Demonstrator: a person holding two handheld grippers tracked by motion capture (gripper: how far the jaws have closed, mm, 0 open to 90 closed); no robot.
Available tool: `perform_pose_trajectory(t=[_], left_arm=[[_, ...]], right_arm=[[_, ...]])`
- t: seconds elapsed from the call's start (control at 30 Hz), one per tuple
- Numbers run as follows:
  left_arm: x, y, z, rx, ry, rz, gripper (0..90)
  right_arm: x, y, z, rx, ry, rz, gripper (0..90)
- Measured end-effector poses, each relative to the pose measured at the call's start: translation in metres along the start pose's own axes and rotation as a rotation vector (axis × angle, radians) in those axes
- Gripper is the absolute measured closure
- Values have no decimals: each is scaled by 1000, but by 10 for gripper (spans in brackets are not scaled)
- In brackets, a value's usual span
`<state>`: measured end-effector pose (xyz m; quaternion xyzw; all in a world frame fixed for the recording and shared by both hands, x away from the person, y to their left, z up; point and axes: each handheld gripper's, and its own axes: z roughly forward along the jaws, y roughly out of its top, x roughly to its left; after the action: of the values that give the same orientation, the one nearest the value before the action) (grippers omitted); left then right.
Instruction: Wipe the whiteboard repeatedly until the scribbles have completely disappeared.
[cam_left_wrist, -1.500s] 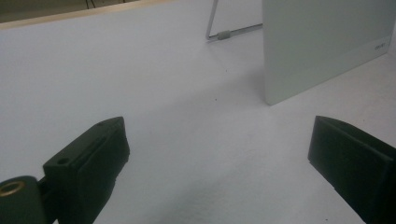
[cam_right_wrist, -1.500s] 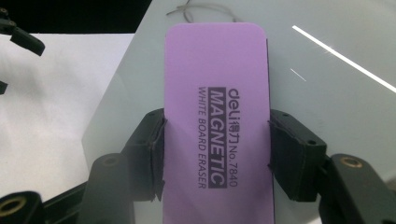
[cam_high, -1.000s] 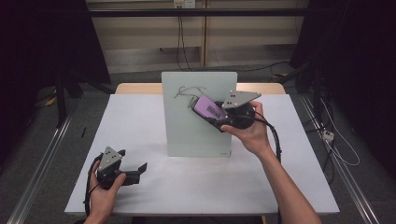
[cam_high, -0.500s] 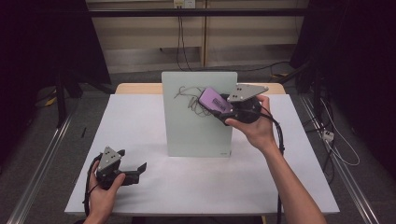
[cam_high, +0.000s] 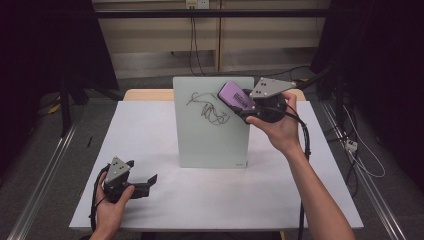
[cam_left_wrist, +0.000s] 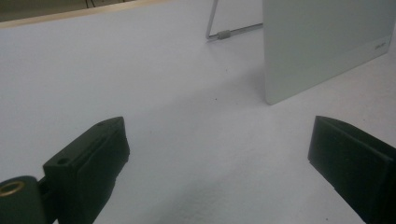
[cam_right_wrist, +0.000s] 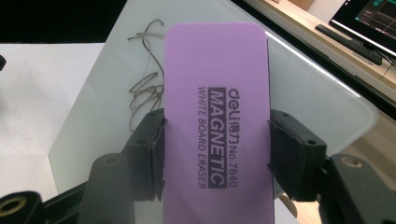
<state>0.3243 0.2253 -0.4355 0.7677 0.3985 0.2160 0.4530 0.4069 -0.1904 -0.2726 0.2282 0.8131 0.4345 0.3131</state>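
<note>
Wiping scribble (cam_high: 210, 107) off whiteboard (cam_high: 212, 140): right gripper (cam_right_wrist: 215, 154) clamps purple eraser (cam_right_wrist: 217, 116); keep it flat. Left gripper (cam_left_wrist: 219, 158) gapes empty near table's (cam_high: 150, 130) front-left corner.

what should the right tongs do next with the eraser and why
Probably sweep the purple eraser leftward and down across the scribble. The right tongs grip it by its sides at the upright whiteboard's top right, and the dark marks beside it remain unwiped. The left tongs rest open on the table.
</note>
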Motion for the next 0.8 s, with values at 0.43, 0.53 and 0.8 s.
perform_pose_trajectory(t=[0.43,0.53,0.8], left_arm=[[0,0,0,0,-1,5,49],[-1,0,0,-2,-2,3,49],[0,0,-1,2,-1,8,49]], right_arm=[[29,-17,20,37,71,-18,419],[36,-22,25,49,92,-23,419],[50,-32,36,79,145,-31,419]])
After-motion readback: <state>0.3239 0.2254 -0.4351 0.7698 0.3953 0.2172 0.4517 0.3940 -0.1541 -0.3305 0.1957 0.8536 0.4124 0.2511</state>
